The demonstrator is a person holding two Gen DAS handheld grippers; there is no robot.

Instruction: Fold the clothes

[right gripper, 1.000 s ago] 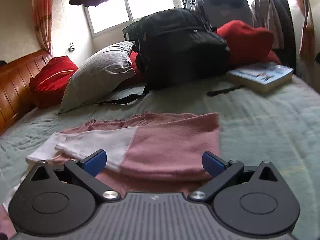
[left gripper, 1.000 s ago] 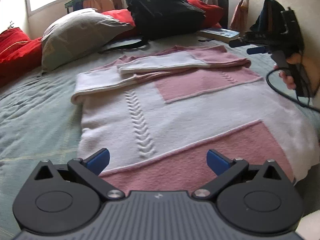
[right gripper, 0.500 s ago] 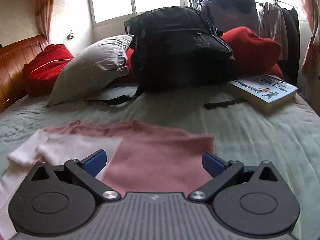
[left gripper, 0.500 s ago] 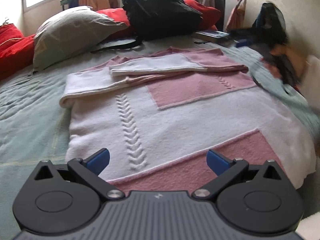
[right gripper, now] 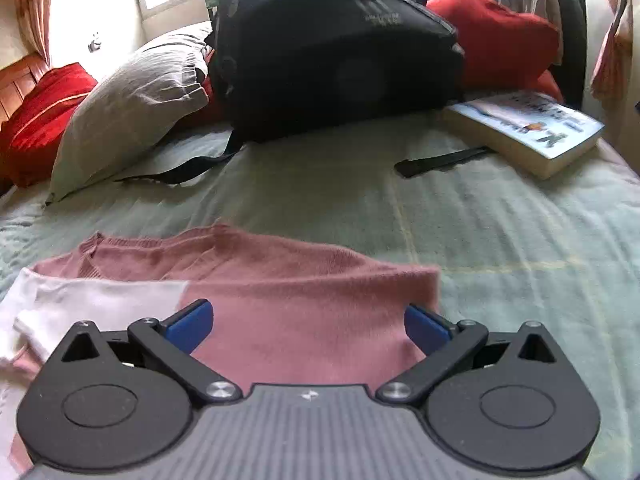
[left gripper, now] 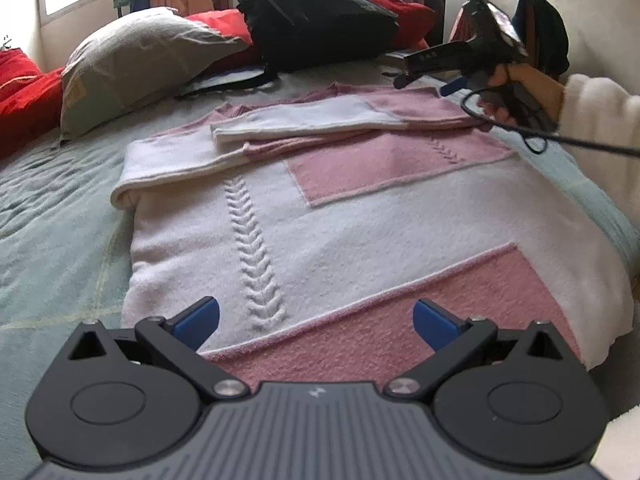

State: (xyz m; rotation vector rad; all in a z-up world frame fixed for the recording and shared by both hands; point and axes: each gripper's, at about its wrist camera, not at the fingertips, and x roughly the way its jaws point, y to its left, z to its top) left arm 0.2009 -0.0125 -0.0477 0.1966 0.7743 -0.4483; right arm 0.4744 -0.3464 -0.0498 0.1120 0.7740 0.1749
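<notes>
One pink-and-white knitted sweater (left gripper: 360, 232) lies flat on the bed (left gripper: 52, 240), its long axis running from the near edge toward the headboard end, hem nearest the left wrist camera and neckline pointing at the pillows. Both sleeves are folded across the chest, lying crosswise to the body. The left gripper (left gripper: 316, 318) hovers over the hem with its jaws spread wide, holding nothing. The right gripper (right gripper: 308, 322), held in a hand (left gripper: 516, 92) at the sweater's far right corner, sits just above the pink shoulder, its jaws likewise wide apart and empty. Toward the head of the bed rest one grey pillow (right gripper: 132, 104), one black backpack (right gripper: 332, 44), two red cushions, and one book (right gripper: 528, 128) near the right edge.
</notes>
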